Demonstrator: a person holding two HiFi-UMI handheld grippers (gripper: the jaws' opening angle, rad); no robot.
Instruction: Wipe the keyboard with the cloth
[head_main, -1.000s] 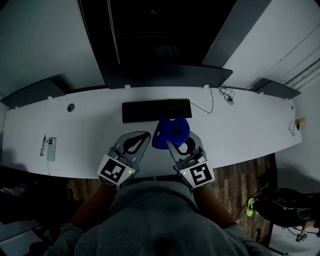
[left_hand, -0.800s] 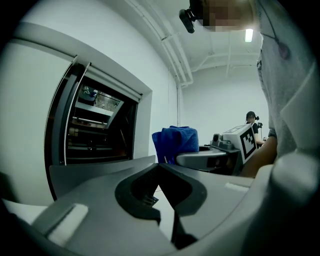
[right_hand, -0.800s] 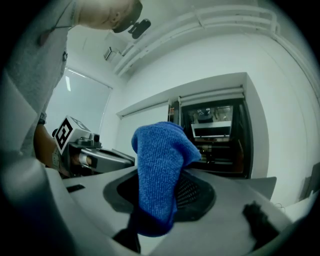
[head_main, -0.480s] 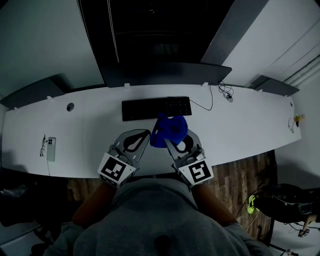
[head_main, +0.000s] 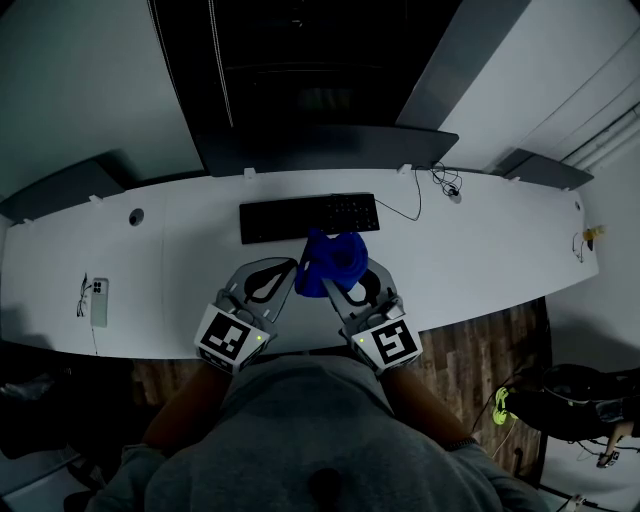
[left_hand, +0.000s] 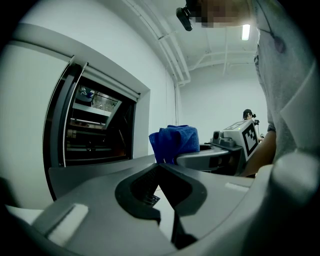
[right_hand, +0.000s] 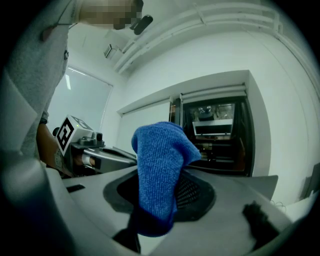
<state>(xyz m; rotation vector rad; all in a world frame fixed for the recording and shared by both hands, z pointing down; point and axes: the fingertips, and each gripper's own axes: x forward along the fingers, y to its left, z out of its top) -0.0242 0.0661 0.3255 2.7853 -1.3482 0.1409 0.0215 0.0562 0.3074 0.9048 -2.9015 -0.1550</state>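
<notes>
The right gripper (head_main: 346, 281) had its jaws closed on the blue cloth (head_main: 336, 257), which stood bunched up out of them and hung over the tips. In the head view the cloth sat at the near edge of the black keyboard (head_main: 308, 216), toward its right half; whether it touched the keys could not be told. The left gripper (head_main: 274, 276) lay just left of it above the white table (head_main: 480, 260), jaws together with nothing between them. A phone (head_main: 98, 301) lay far to the left, well apart
</notes>
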